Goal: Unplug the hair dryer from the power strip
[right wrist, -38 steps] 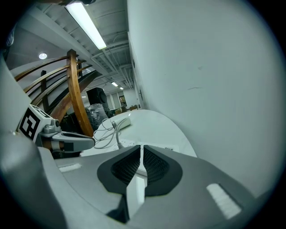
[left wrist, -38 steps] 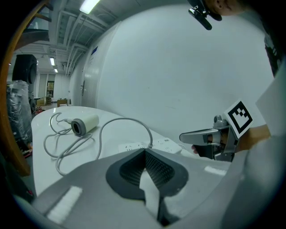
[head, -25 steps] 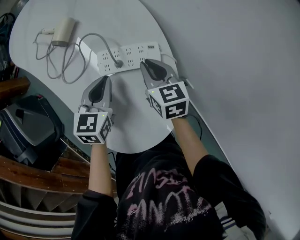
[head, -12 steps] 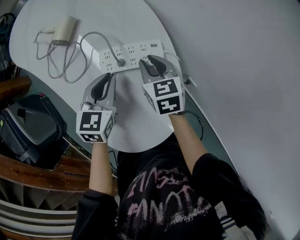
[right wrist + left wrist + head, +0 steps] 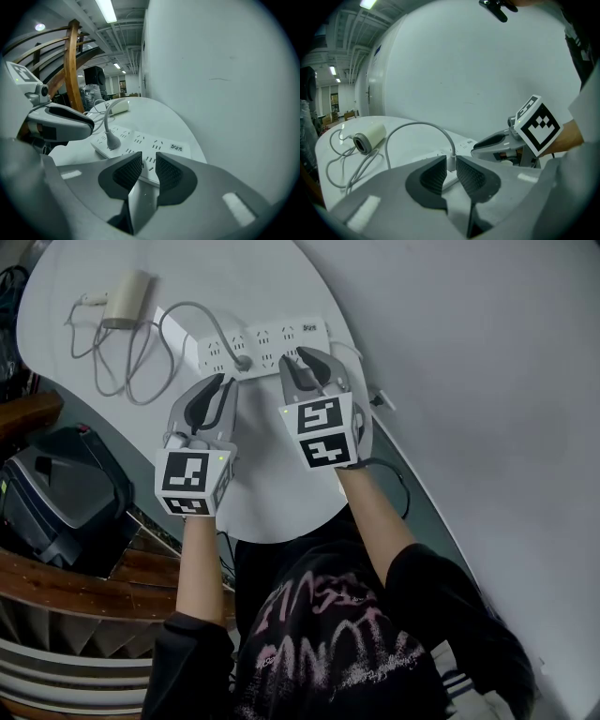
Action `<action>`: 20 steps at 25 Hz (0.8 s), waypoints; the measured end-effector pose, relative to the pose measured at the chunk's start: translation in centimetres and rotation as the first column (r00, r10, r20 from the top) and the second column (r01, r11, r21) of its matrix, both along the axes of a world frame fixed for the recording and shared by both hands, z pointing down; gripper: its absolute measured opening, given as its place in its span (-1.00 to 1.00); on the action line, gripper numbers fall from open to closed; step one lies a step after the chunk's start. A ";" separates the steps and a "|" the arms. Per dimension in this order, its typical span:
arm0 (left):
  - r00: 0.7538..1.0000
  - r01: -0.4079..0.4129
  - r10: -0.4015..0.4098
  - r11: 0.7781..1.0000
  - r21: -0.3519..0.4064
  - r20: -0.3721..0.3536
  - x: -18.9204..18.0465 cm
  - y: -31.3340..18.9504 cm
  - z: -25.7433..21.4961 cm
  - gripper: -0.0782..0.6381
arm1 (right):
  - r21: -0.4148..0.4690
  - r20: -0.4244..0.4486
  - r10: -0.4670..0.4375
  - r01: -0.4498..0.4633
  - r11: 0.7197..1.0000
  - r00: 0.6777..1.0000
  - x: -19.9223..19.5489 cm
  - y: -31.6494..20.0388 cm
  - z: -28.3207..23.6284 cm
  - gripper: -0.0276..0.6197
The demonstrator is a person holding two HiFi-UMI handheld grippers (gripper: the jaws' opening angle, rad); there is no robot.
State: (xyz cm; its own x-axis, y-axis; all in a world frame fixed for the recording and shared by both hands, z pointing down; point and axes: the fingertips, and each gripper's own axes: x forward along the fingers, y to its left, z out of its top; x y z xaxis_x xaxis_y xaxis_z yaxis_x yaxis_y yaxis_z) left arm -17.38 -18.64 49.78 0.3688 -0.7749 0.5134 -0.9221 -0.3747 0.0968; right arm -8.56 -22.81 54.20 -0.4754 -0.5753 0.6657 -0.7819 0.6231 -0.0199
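Pwr strip [image 5: 146,139] label illegible.

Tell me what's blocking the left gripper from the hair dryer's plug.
Nothing visible. The plug, seated in the power strip, shows straight ahead through the left gripper's open jaws, with only bare table between.

Plugged power strip [image 5: 267,341] on table [image 5: 272,479], right gripper [image 5: 312,360] beside it, empty jaws just opening
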 end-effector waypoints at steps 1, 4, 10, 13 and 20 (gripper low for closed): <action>1.000 -0.005 0.005 1.000 -0.001 0.002 0.1 -0.2 0.0 -0.61 | 0.005 -0.007 0.000 0.000 1.000 1.000 0.0 0.0 0.0 -0.62; 1.000 -0.019 0.019 1.000 0.000 0.008 0.3 -0.6 0.0 -0.61 | 0.006 -0.006 0.005 -0.005 1.000 1.000 -0.1 0.1 0.1 -0.62; 0.998 -0.058 0.058 0.998 -0.016 0.039 0.8 -1.4 0.8 -0.56 | 0.002 -0.034 -0.011 0.011 1.000 0.999 -0.1 0.0 0.0 -0.61; 0.992 -0.096 0.099 0.995 -0.030 0.083 1.4 -1.6 1.4 -0.54 | -0.004 -0.046 -0.019 0.018 1.000 0.999 -0.1 0.1 0.0 -0.61; 0.989 -0.095 0.100 0.994 -0.046 0.109 1.5 -2.6 2.3 -0.52 | -0.026 -0.057 -0.023 0.022 0.999 0.998 -0.2 0.0 0.1 -0.61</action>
